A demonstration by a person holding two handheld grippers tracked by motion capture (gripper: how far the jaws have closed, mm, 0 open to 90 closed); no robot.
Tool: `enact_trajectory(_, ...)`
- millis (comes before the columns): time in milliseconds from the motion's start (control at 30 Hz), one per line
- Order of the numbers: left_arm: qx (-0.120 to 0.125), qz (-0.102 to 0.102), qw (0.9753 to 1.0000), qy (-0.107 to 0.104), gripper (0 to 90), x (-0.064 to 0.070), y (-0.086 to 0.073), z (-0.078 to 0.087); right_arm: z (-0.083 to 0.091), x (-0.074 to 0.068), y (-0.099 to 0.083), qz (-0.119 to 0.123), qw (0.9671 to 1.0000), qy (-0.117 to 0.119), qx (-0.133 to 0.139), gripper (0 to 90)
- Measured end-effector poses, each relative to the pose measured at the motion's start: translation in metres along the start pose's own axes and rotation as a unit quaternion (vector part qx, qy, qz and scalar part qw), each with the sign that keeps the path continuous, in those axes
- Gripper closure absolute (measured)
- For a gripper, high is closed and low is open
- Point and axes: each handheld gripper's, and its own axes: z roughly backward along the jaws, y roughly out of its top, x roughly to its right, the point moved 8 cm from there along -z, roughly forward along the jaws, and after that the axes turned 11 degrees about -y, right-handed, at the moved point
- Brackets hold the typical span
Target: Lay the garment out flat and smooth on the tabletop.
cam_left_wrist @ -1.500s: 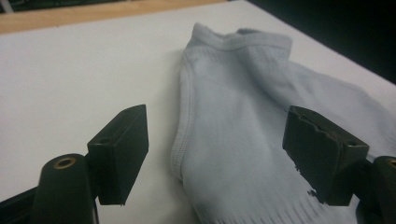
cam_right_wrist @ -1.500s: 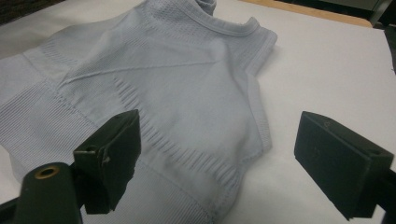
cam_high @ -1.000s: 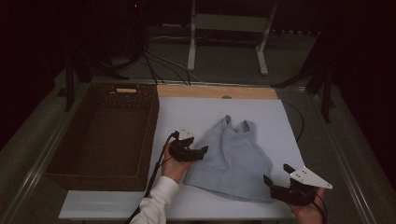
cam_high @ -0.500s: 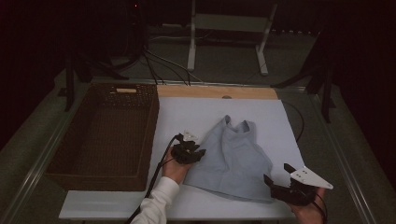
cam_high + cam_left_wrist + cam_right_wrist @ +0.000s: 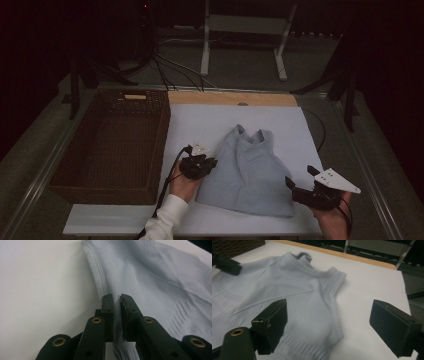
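Note:
A light blue sleeveless top (image 5: 250, 165) lies flat on the white board (image 5: 210, 120), neck end away from me. My left gripper (image 5: 210, 162) is at the top's left side edge. In the left gripper view it (image 5: 117, 298) is shut on the ribbed hem of the top (image 5: 162, 277), with fabric pinched between the jaws. My right gripper (image 5: 300, 176) hovers open by the top's near right corner. In the right gripper view its jaws (image 5: 329, 307) stand wide apart over the top (image 5: 294, 295) and hold nothing. The left gripper (image 5: 225, 263) shows at upper left there.
A dark wicker basket (image 5: 160, 140) stands left of the board, close to my left hand. A wooden strip (image 5: 230, 98) borders the board's far edge. Behind it are a metal stand (image 5: 205, 45) and cables (image 5: 170, 67) on the floor.
My left gripper has edged slightly nearer along the top's left edge. The right gripper has barely moved.

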Motion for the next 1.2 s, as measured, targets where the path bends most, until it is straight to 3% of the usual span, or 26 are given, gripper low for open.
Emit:
enact_trajectory(533, 0.022, 0.002, 0.9997, 0.009, 83.4, 0.003, -0.009, 0.03, -0.028, 0.007, 0.021, -0.006, 0.9997, -0.023, -0.009, 21.9)
enact_trajectory(833, 0.031, -0.005, 0.9991, 0.027, 83.7, 0.004, -0.01, 0.046, -0.042, 0.005, 0.017, -0.009, 0.9992, -0.021, -0.032, 28.2)
enact_trajectory(1200, 0.034, -0.005, 0.9991, 0.027, 83.7, 0.004, -0.014, 0.054, -0.058, -0.006, 0.012, -0.003, 0.9984, -0.011, -0.055, 37.0)
